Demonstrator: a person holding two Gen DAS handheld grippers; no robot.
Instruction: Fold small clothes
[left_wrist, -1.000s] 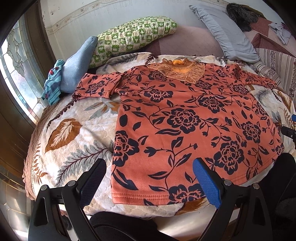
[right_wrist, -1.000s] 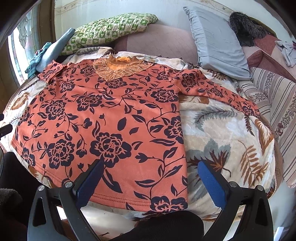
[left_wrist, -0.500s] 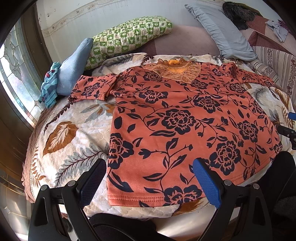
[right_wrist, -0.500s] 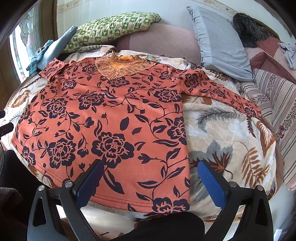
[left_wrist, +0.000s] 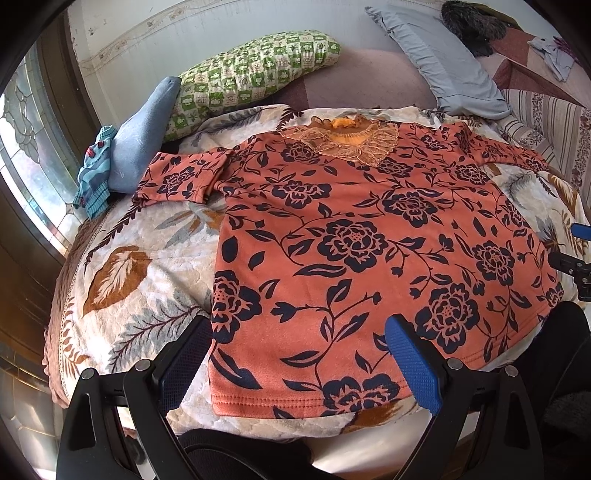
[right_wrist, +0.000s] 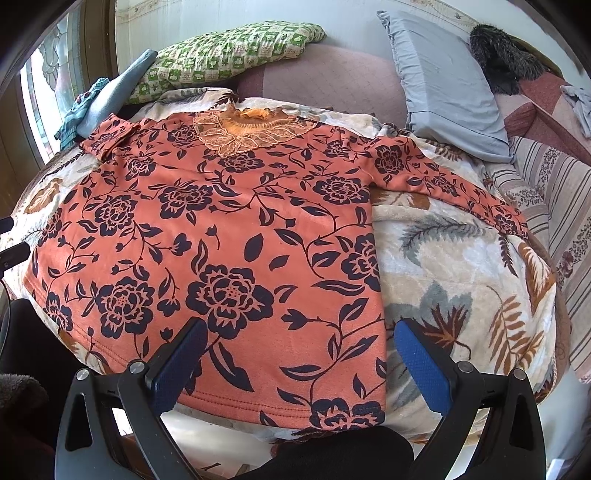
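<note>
An orange long-sleeved top with dark blue flowers (left_wrist: 362, 251) lies spread flat, front up, on a leaf-patterned blanket (left_wrist: 140, 280); it also shows in the right wrist view (right_wrist: 221, 240). Its lace collar (left_wrist: 347, 144) points away from me. The left sleeve (left_wrist: 181, 177) is doubled back; the right sleeve (right_wrist: 450, 188) lies stretched out. My left gripper (left_wrist: 299, 354) is open and empty above the hem's left corner. My right gripper (right_wrist: 299, 354) is open and empty above the hem's right corner.
A green checked pillow (left_wrist: 251, 74), a blue pillow (left_wrist: 144, 136) and a grey pillow (right_wrist: 447, 81) lie at the bed's head. A blue striped cloth (left_wrist: 92, 177) sits by the window. A striped cover (right_wrist: 554, 199) lies at the right.
Both grippers have moved a little closer to the top's hem and lower. The top has not moved. Both stay open.
</note>
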